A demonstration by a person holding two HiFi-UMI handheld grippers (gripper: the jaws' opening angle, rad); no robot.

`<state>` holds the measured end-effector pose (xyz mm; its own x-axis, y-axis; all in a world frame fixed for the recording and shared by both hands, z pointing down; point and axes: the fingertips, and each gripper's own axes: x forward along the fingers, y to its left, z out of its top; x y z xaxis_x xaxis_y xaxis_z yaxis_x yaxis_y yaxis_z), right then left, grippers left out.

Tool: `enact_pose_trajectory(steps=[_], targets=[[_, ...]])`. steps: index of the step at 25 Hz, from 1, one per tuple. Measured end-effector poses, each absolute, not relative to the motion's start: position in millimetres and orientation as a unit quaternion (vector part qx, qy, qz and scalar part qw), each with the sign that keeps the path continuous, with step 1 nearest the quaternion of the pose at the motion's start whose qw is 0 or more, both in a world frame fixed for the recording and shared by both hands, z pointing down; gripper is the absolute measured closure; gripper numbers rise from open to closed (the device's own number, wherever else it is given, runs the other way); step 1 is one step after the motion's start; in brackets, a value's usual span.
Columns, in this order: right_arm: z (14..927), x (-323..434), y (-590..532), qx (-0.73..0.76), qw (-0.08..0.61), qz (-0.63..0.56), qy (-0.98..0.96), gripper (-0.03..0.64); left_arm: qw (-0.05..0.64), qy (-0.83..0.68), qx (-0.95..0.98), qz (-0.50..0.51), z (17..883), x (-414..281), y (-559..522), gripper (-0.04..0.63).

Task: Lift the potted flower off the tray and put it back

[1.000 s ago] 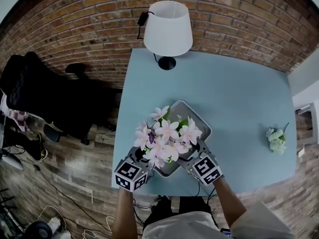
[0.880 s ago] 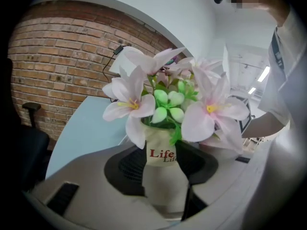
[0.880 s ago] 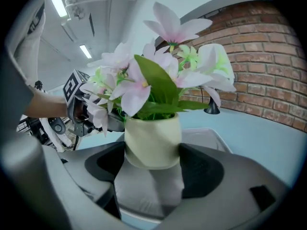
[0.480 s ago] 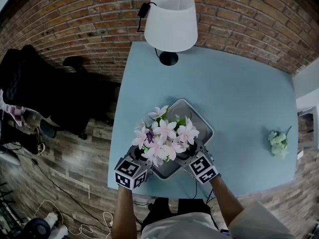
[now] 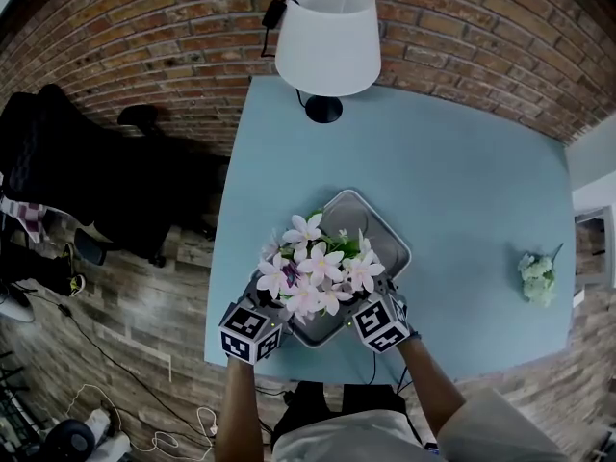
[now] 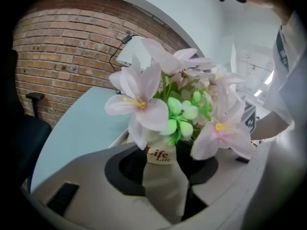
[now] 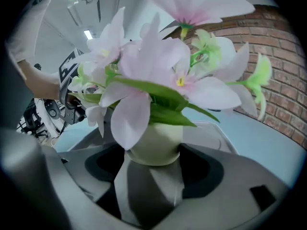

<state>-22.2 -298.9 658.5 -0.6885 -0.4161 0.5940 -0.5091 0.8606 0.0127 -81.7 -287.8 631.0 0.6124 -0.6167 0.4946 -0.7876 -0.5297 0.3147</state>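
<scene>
- holding the potted flower [image 5: 318, 269] low over the near end of the grey tray [image 5: 383, 231] (contact with it not visible).
- clamped on the pale pot [image 6: 160, 156] from one side with the jaws of the left gripper [image 6: 165, 172].
- clamped on it from the other side with those of the right gripper [image 7: 151, 174].
- all over a blue table [image 5: 462, 181].

Head view steeply down over table [image 5: 462, 191]; gripper views close, opposing, share potted flower [image 5: 318, 268].

Office-like room, brick wall [image 5: 144, 27], table lamp [image 5: 327, 27], black chair [image 5: 67, 171]
</scene>
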Motion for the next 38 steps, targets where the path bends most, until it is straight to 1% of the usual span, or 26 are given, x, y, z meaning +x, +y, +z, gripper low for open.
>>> enact_pose_trajectory(steps=[7, 14, 18, 22, 25, 29, 32, 34, 36, 38], targets=[[659, -18, -297, 0.255, 0.299, 0.095, -0.915, 0.230, 0.254, -0.418, 0.854, 0.175, 632, -84, -282, 0.379], [650, -3, -282, 0.287, 0.302, 0.111, -0.902, 0.232, 0.242, -0.451, 0.840, 0.178, 617, -111, -267, 0.379], [642, 18, -265, 0.314, 0.282, 0.152, -0.894, 0.238, 0.227, -0.460, 0.840, 0.179, 602, -123, -253, 0.379], [617, 32, -247, 0.342, 0.268, 0.152, -0.888, 0.244, 0.212, -0.460, 0.845, 0.169, 580, -132, -237, 0.379], [590, 37, -235, 0.360, 0.260, 0.135, -0.886, 0.264, 0.197, -0.460, 0.850, 0.163, 561, -137, -223, 0.377], [555, 43, -218, 0.398, 0.250, 0.121, -0.874, 0.319, 0.165, -0.450, 0.862, 0.164, 536, -142, -201, 0.378], [529, 44, -204, 0.414, 0.244, 0.106, -0.871, 0.331, 0.137, -0.438, 0.873, 0.166, 517, -143, -183, 0.377], [511, 47, -195, 0.424, 0.244, 0.093, -0.867, 0.361, 0.121, -0.432, 0.879, 0.163, 505, -142, -172, 0.377], [492, 50, -185, 0.435, 0.236, 0.084, -0.865, 0.374, 0.104, -0.428, 0.883, 0.162, 491, -140, -161, 0.379], [473, 53, -174, 0.443, 0.221, 0.076, -0.865, 0.433, 0.088, -0.423, 0.887, 0.162, 476, -138, -152, 0.379]])
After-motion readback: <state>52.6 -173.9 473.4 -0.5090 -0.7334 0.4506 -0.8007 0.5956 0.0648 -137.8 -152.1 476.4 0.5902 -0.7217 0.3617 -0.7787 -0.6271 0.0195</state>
